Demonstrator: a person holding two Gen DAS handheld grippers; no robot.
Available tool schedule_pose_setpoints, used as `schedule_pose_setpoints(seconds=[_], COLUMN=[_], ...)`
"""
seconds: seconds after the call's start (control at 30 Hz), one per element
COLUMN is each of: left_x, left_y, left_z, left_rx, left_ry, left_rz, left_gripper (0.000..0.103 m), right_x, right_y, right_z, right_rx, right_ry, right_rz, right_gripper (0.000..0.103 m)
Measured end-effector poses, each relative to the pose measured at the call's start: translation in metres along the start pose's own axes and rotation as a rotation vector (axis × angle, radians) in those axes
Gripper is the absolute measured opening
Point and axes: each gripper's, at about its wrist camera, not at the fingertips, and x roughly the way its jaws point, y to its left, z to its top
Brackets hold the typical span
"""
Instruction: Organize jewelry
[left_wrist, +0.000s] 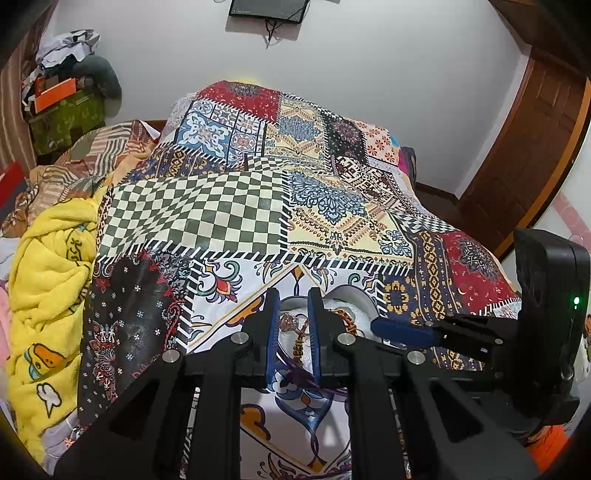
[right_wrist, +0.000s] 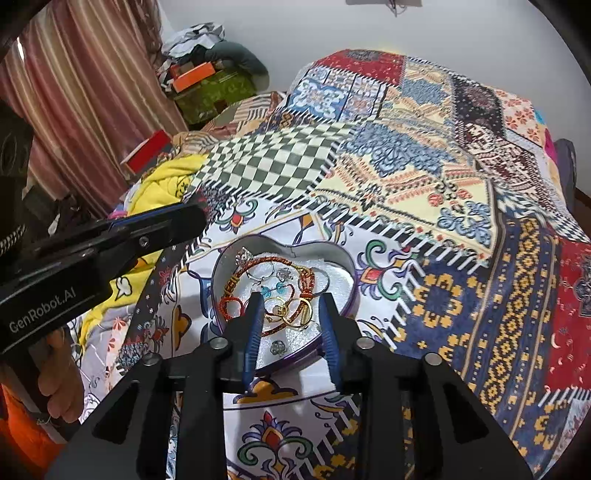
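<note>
The right gripper (right_wrist: 291, 306) hangs over the near half of a heart-shaped tin (right_wrist: 351, 273), its jaws spread about as wide as the pile of gold rings (right_wrist: 295, 314) between them, gripping nothing; whether the blue fingertips (right_wrist: 255, 314) touch the tin's white lining cannot be told. The tin sits on the patchwork bedspread (right_wrist: 443, 184), on the white floral patch near the bed's front edge. Inside lie a red-and-gold braided bracelet (right_wrist: 258, 269) curving along the back, blue bead earrings (right_wrist: 271, 290) in the middle, silver rings (right_wrist: 282, 275) near them, and one small silver piece (right_wrist: 279, 347) alone at the near point of the heart.

The left gripper (left_wrist: 293, 325) is low at the tin's (left_wrist: 351, 295) side, jaws set at a narrow gap with nothing clamped; a clear bead (left_wrist: 290, 321) and a braided tassel (left_wrist: 301, 339) show through the gap, lying beyond the fingers. In the right wrist view a hand (right_wrist: 62, 376) holds this gripper (right_wrist: 162, 225) left of the tin.

Open bedspread stretches behind and to the right of the tin. To the left the spread ends at a rumpled yellow blanket (left_wrist: 48, 295); the tin's raised metal wall rings the jewelry on every side
</note>
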Motion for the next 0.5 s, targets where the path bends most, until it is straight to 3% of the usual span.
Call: schedule_pose_setpoints(seconds=[0.2,0.5], left_x=[-0.026,-0.102], left_y=[-0.012,-0.046], left_z=[0.004,0.01], left_rx=[0.023,0.086], left_ry=[-0.048,-0.194], left_rz=[0.008,0.001], left_gripper=[0.012,0.012], right_x=[-0.043,-0.153], right_y=[0.002,0.016], right_z=[0.004,0.002], right_rx=[0.007,0.034], right_ry=[-0.101,-0.358], right_rz=[-0.038,-0.1], right_gripper=[0.029,0.029])
